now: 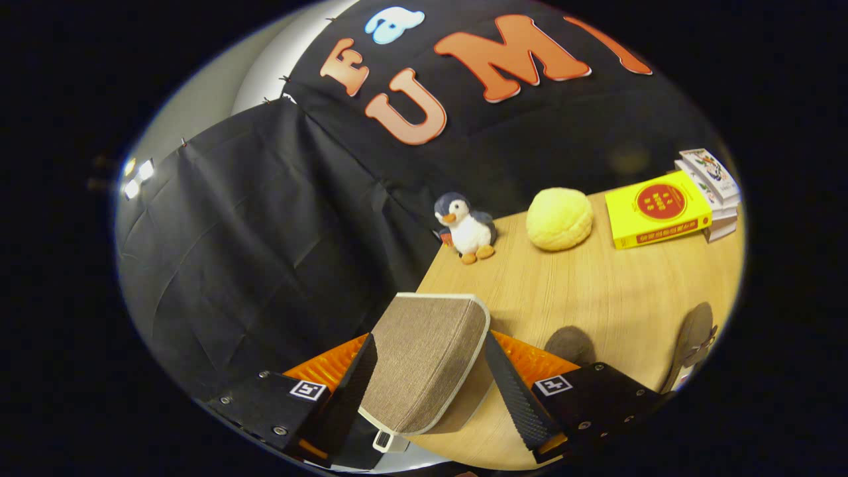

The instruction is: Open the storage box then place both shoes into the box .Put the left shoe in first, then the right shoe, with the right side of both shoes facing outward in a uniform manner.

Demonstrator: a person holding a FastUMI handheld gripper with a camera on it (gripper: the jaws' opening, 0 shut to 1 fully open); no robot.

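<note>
Two fingers of the claw [424, 391] flank a tan fabric panel, the box lid [424, 361], with white piping round its rim. Left finger [354, 387] lies against the lid's left edge; right finger [513, 397] stands a little off the right edge, wood showing in the gap. Whether both press on the lid, cannot tell. Lid runs lengthwise along the fingers, far end rounded and pointing ahead, near end carrying a small white pull tab [386, 440] between the finger bases.

Table [596, 291] of pale wood lies ahead and right of the claw; its left edge runs forward from the lid to a far corner. Left of that edge, black cloth only.

One shoe [692, 344], brown, lies right of the right finger near the table's edge, long axis roughly parallel to the fingers.

Well beyond the fingers: toy penguin [467, 228] at the far corner, yellow ball [560, 218] right of it, yellow book [659, 209] further right, touching a book stack [715, 189]. Bare wood between the lid and these.
</note>
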